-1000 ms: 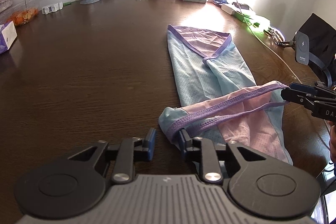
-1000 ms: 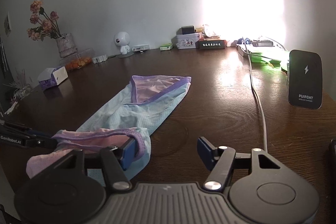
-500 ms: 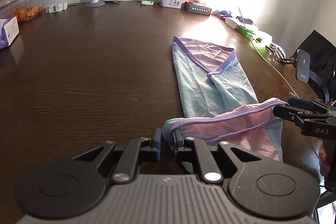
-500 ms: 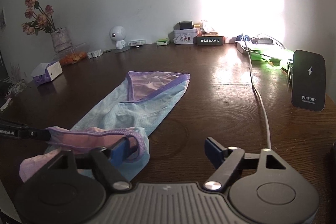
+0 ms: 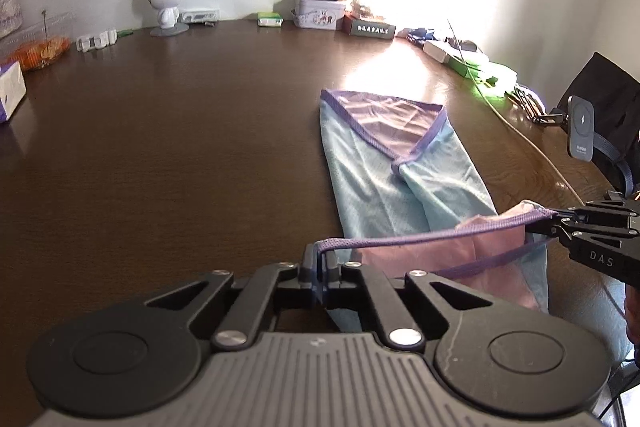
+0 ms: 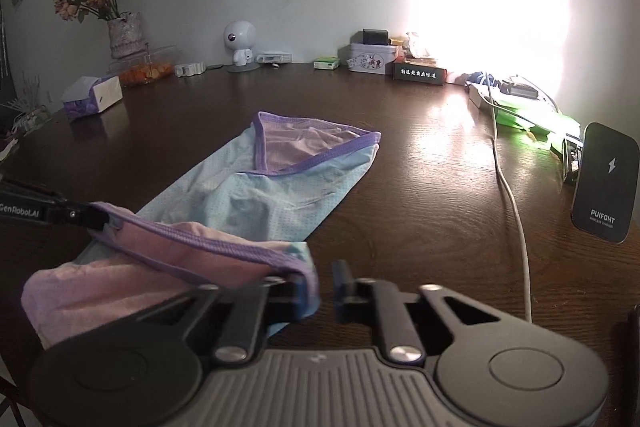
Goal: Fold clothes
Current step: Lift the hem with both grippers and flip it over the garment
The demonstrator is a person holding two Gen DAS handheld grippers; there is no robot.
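My left gripper (image 5: 320,269) sat pinched on the purple waistband, and its black body hid the near end of the pale blue and pink mesh garment (image 5: 404,183), while in the right wrist view my right gripper (image 6: 324,283) covered that same near edge and I could not tell whether its narrow-gapped fingers truly clamped the cloth. The glare on the white wall (image 6: 488,15) washed out the small clutter beneath it, and the lettering on the dark rectangular box (image 6: 419,73) was too small to read. The white tissue box with purple print (image 5: 10,91) was cut off by the left edge, and the black cloth bag (image 5: 608,99) ran off the right edge.
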